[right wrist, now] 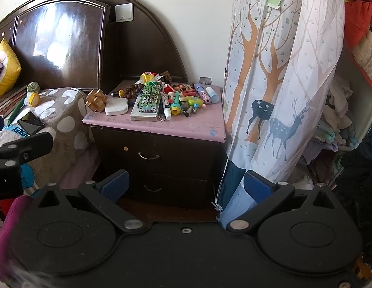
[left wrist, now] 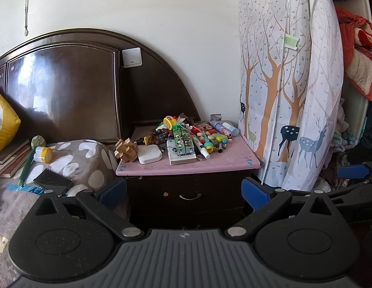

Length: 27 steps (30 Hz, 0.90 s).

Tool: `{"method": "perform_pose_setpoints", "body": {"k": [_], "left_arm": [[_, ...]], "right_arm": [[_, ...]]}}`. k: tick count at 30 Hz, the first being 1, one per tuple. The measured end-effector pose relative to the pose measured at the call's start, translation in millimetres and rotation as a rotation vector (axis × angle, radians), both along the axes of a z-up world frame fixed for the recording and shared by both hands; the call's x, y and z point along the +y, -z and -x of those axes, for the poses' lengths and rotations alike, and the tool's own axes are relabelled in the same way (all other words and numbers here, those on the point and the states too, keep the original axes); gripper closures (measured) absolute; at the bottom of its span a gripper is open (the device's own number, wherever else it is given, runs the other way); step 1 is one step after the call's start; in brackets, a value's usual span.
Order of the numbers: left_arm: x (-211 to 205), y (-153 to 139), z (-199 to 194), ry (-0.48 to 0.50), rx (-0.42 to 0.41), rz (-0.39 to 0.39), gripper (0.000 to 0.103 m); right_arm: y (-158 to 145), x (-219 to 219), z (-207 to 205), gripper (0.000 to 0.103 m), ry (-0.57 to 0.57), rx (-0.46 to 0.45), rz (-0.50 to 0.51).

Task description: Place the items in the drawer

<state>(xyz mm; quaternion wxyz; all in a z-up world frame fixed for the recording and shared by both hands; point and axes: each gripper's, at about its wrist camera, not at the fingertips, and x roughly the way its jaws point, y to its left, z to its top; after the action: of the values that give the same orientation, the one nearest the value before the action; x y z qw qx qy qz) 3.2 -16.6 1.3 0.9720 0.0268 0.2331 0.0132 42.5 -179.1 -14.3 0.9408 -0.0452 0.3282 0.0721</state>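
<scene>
Clutter is your main hazard: the heap of small toys (right wrist: 176,98) in the centre of the right wrist view is packed so tightly on the pink nightstand top (right wrist: 186,127) that pinching one piece could nudge its neighbours, and the round ones near the front edge may roll off to the floor. You also have both drawers closed. The upper drawer (right wrist: 152,148) sits just below the pink top and its curved handle (right wrist: 149,156) is thin and shallow, so a pad could slip off it if you hook it at an angle. The deer-print curtain (right wrist: 277,91) hangs right beside the nightstand on the right of the frame and may snag a finger.

Your left gripper (left wrist: 183,190) sits low and level, facing the drawer front, jaws spread wide with nothing between them. Your right gripper (right wrist: 186,184) is lower and well back, looking slightly upward at the tabletop, jaws also spread and empty; its right pad (right wrist: 256,187) seems to overlap the curtain hem, though I can't tell if it touches.
</scene>
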Motion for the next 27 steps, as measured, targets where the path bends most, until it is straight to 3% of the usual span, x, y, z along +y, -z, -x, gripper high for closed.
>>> {"method": "perform_pose_setpoints", "body": {"k": [22, 27], "left_arm": [[12.2, 4.2, 3.7, 0.017, 0.0, -0.013, 0.0], [13.3, 6.2, -5.4, 0.019, 0.015, -0.018, 0.0]], "right_arm": [[-0.4, 2.1, -1.1, 0.0, -0.01, -0.006, 0.008], [-2.4, -1.3, -9.7, 0.0, -0.027, -0.008, -0.032]]}}
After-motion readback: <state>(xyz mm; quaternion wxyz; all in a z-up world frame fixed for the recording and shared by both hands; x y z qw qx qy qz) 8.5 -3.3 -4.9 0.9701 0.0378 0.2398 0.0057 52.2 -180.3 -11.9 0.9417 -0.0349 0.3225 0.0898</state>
